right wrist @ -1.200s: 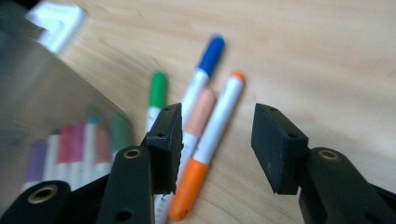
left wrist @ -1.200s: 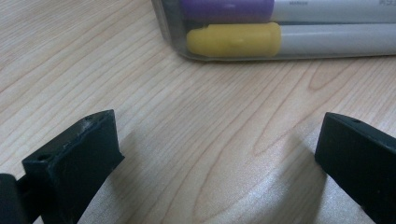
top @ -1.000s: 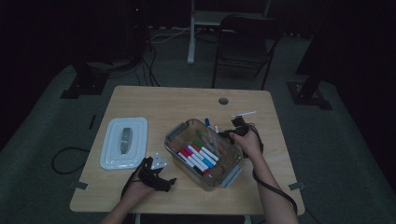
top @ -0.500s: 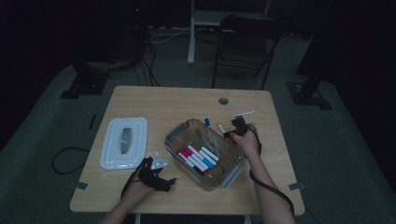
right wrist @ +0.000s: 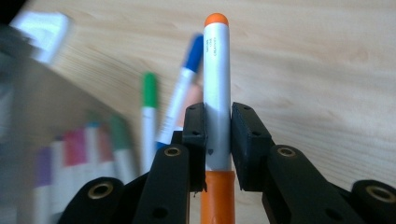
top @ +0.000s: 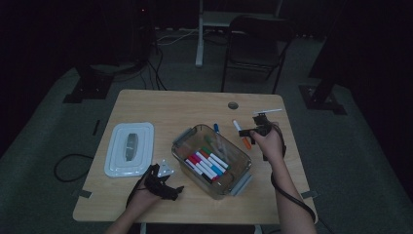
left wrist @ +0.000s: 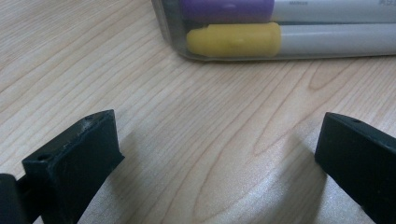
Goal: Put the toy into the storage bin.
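The right hand-held gripper [right wrist: 218, 135] is pinched on an orange marker [right wrist: 217, 88]; the white barrel is clamped between the two black pads, the orange cap lies below the jaws and the small orange end tip points away from the camera. In the high view the right hand-held gripper [top: 257, 127] is seen above the table [top: 160, 105], to the right of the clear box [top: 181, 138], and the orange marker [top: 242, 134] is seen just left of the hand, its orange cap toward the person; its jaws have just been closing, with the marker between them. A blue marker [top: 216, 128] lies on the table just beyond the far rim of the box; in the right gripper view the blue marker [right wrist: 184, 88] and a green marker [right wrist: 149, 116] are seen to the left of the held one, somewhat blurred.

More markers [top: 207, 163] are laid side by side inside the box, with red, pink, blue and green caps. A white lid [top: 129, 148] rests flat on the table, well to the left of the box.

The left hand-held gripper [top: 163, 187] is rested on the table near the front edge, just beside the near left corner of the box; its jaws are spread wide over bare wood, nothing between them. In the left gripper view a yellow marker [left wrist: 233, 40] and a purple marker [left wrist: 224, 9] are seen through the wall of the box.
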{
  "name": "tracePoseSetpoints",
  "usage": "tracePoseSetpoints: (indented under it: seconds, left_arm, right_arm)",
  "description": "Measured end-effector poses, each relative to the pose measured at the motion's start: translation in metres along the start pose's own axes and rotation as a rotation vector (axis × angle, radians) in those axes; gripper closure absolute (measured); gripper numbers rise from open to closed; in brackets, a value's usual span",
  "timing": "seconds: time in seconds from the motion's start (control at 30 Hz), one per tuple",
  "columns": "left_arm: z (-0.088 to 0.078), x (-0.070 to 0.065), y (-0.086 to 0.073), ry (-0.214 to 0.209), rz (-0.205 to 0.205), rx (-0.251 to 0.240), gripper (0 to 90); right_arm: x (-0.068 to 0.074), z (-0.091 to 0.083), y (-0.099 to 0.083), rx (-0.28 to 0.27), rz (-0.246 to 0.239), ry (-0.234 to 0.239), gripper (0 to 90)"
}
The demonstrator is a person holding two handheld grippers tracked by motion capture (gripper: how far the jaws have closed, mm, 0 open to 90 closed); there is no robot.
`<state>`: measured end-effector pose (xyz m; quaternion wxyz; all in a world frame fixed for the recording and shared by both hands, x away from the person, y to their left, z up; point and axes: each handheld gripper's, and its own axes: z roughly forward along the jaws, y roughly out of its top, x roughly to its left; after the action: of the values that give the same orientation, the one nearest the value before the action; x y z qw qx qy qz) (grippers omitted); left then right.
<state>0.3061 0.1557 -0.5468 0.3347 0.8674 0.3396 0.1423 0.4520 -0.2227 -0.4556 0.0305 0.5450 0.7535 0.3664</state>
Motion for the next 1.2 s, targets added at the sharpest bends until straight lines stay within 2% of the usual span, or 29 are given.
tracePoseSetpoints:
  seconds: [0.07,0.1,0.2,0.3,0.4,0.43,0.47,0.5,0.57,0.77,1.0,1.2]
  left_arm:
    - [0.000,0.000,0.000,0.000,0.000,0.000,0.5]
    - [0.000,0.000,0.000,0.000,0.000,0.000,0.5]
    - [0.000,0.000,0.000,0.000,-0.002,-0.002,0.5]
    - [0.000,0.000,0.000,0.000,-0.002,-0.003,0.5]
    - [0.000,0.000,0.000,0.000,-0.002,-0.002,0.5]
    - [0.000,0.000,0.000,0.000,-0.002,-0.002,0.5]
    - [0.000,0.000,0.000,-0.001,-0.002,-0.002,0.5]
    - [0.000,0.000,0.000,-0.001,-0.002,-0.002,0.5]
    - [0.000,0.000,0.000,-0.001,-0.002,-0.001,0.5]
    - [0.000,0.000,0.000,-0.001,-0.002,-0.001,0.5]
    - [0.000,0.000,0.000,-0.001,-0.002,-0.001,0.5]
    - [0.000,0.000,0.000,-0.001,-0.003,-0.002,0.5]
  right_arm:
    - [0.004,-0.007,0.002,-0.012,-0.005,0.017,76.6]
    - [0.014,-0.021,0.006,-0.041,-0.005,0.077,76.6]
    - [0.028,-0.036,0.009,-0.071,-0.015,0.157,76.6]
    - [0.049,-0.046,0.011,-0.083,-0.056,0.196,76.6]
    - [0.073,-0.047,0.009,-0.060,-0.117,0.215,76.6]
    - [0.073,-0.047,0.009,-0.060,-0.117,0.215,76.6]
    - [0.081,-0.046,0.007,-0.046,-0.138,0.225,76.6]
    - [0.095,-0.042,0.004,-0.020,-0.170,0.242,76.6]
    - [0.109,-0.035,-0.001,0.012,-0.198,0.264,76.6]
    - [0.143,0.005,-0.021,0.175,-0.262,0.295,76.6]
    - [0.159,0.044,-0.033,0.323,-0.280,0.296,76.6]
    - [0.162,0.067,-0.040,0.408,-0.275,0.277,76.5]
